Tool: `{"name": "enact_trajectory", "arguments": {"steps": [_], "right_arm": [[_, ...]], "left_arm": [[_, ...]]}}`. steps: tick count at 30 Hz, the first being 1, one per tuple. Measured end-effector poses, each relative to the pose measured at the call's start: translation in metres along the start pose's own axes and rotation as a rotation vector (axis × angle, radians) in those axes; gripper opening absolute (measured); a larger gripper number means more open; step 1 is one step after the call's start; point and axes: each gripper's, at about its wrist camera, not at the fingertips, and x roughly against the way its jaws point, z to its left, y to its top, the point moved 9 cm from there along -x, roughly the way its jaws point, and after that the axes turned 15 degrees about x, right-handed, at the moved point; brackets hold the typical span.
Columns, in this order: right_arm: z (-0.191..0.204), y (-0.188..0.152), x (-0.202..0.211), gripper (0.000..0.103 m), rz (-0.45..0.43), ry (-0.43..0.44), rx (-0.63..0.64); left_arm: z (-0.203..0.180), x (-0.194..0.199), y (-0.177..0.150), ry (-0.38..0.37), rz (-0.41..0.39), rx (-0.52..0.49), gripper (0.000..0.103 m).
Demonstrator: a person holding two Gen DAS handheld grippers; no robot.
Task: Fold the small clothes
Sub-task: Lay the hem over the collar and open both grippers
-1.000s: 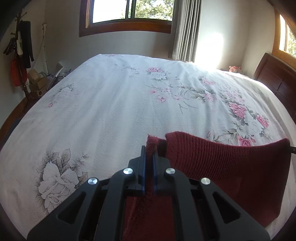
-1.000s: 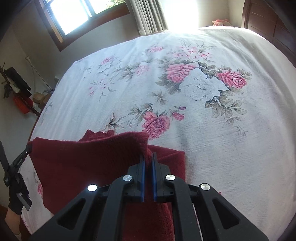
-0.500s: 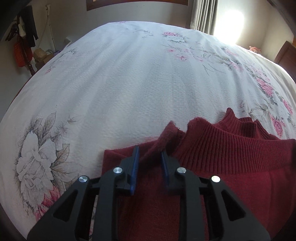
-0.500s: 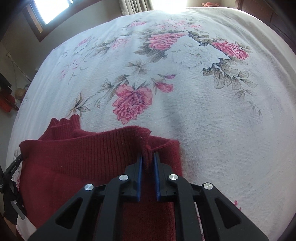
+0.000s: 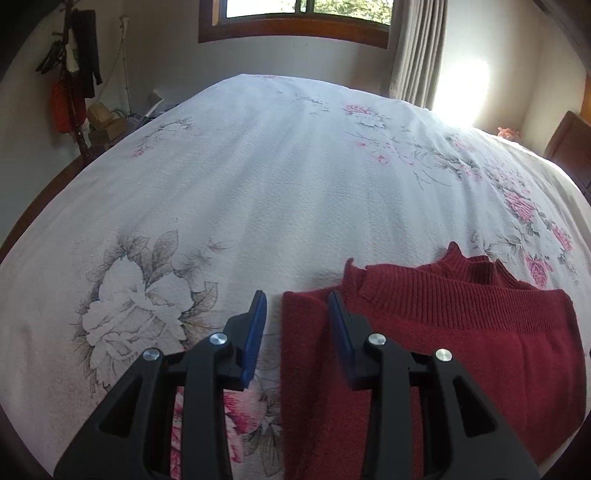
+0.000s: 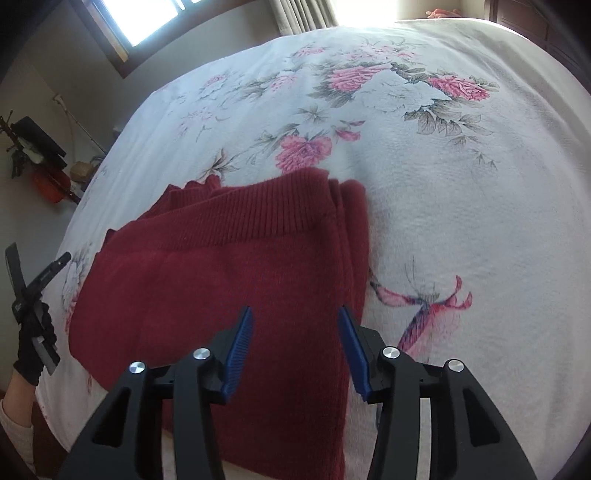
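Down close, the left gripper has its blue-padded fingers spread wide with nothing between them, straddling the left edge of the red sweater. Likewise the right gripper is wide open and empty above the sweater's right side. That sweater lies folded flat on the bed, ribbed hem on top, collar peeking out behind. Farther off, a window and grey curtain

Bed is wearing a white floral cover, pink roses and grey leaves. Folded dark-red knit sweater is lying flat on it near the front edge, ribbed hem facing the far side.
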Motion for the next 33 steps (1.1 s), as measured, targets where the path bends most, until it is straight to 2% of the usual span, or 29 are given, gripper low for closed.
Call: {"name": "enact_trajectory", "arguments": {"steps": [4, 9, 11, 12, 13, 16, 19, 22, 27, 33], "right_arm": [[0.004, -0.049, 0.008, 0.049, 0.051, -0.004, 0.002], [-0.001, -0.083, 0.002, 0.048, 0.099, 0.042, -0.06], [0.001, -0.087, -0.001, 0.033, 0.106, 0.081, -0.084], [0.002, -0.086, 0.0, 0.02, 0.103, 0.102, -0.094], [0.003, -0.084, 0.003, 0.014, 0.095, 0.095, -0.094], [0.008, -0.072, 0.023, 0.01, 0.044, 0.108, -0.084], [0.007, -0.069, 0.034, 0.01, 0.048, 0.055, -0.056], [0.002, -0.078, 0.022, 0.01, 0.092, 0.03, -0.049], [-0.012, -0.098, -0.004, 0.01, 0.125, 0.038, -0.107], [-0.016, -0.102, -0.013, 0.011, 0.123, 0.039, -0.121]], "left_arm": [[0.004, 0.02, -0.012, -0.074, 0.056, 0.053, 0.031], [-0.028, 0.05, -0.077, -0.186, 0.146, -0.056, 0.034], [-0.04, 0.058, -0.106, -0.215, 0.188, -0.111, 0.038], [-0.045, 0.06, -0.119, -0.226, 0.213, -0.136, 0.04], [-0.048, 0.06, -0.13, -0.221, 0.231, -0.16, 0.041], [-0.047, 0.055, -0.157, -0.207, 0.28, -0.213, 0.042], [-0.038, 0.046, -0.164, -0.191, 0.314, -0.192, 0.042], [-0.029, 0.037, -0.166, -0.172, 0.333, -0.171, 0.04], [-0.016, 0.031, -0.165, -0.177, 0.35, -0.111, 0.033], [-0.012, 0.031, -0.169, -0.181, 0.344, -0.108, 0.033]]}}
